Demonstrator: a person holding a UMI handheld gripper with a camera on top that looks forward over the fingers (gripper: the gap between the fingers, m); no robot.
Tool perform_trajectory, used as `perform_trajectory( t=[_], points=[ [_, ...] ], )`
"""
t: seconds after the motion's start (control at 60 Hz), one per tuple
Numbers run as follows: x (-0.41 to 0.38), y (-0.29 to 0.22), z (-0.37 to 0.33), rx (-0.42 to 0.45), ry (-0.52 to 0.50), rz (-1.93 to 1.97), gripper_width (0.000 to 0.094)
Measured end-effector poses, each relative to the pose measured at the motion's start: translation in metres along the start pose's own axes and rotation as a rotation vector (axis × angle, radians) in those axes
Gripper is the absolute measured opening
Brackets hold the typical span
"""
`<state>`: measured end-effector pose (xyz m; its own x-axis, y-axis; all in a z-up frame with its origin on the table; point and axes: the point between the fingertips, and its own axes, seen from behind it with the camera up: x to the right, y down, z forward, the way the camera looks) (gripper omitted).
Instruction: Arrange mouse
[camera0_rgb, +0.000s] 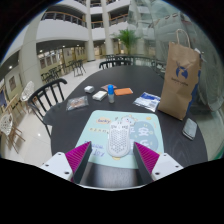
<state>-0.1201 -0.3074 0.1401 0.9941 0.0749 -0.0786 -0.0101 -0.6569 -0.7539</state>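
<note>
A: Where does the mouse (119, 139) sit?

B: It lies on a pale mat (118, 133) printed with small pictures, near the front edge of the dark round table (75, 125). The mouse is white or light grey, and it lies just ahead of the gripper (113, 158), in line with the gap between the two fingers.

A: And the gripper itself?

B: Its fingers are spread wide, holding nothing. The magenta pads (79, 155) face each other across the gap, and the mouse is ahead of their tips rather than between them (whether the tips touch the mat cannot be told).

A: What else does the table carry?

B: A brown paper bag (181, 81) with a blue mark stands upright at the right edge. Just in front of it, toward the near right edge, lies a small flat light-coloured thing (189, 128), too small to name. Left of the bag lies a blue and white packet (147, 100). Toward the far side there is an orange item (124, 92), and beside it a small white cup (110, 90) next to a low box (100, 96). A clear wrapped packet (77, 102) lies toward the left edge.

A: And around the table?

B: A black chair (46, 97) stands at the left side, with more tables and chairs beyond in a bright hall, where a green plant (127, 40) rises behind.
</note>
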Motion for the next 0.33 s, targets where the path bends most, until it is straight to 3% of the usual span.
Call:
perform_trajectory(
  t=[0.2, 0.333],
  points=[
    [-0.005, 0.033, -0.100, 0.074, -0.049, 0.014, 0.0853],
    [-0.005, 0.072, -0.147, 0.066, -0.088, 0.127, 0.0847]
  ],
)
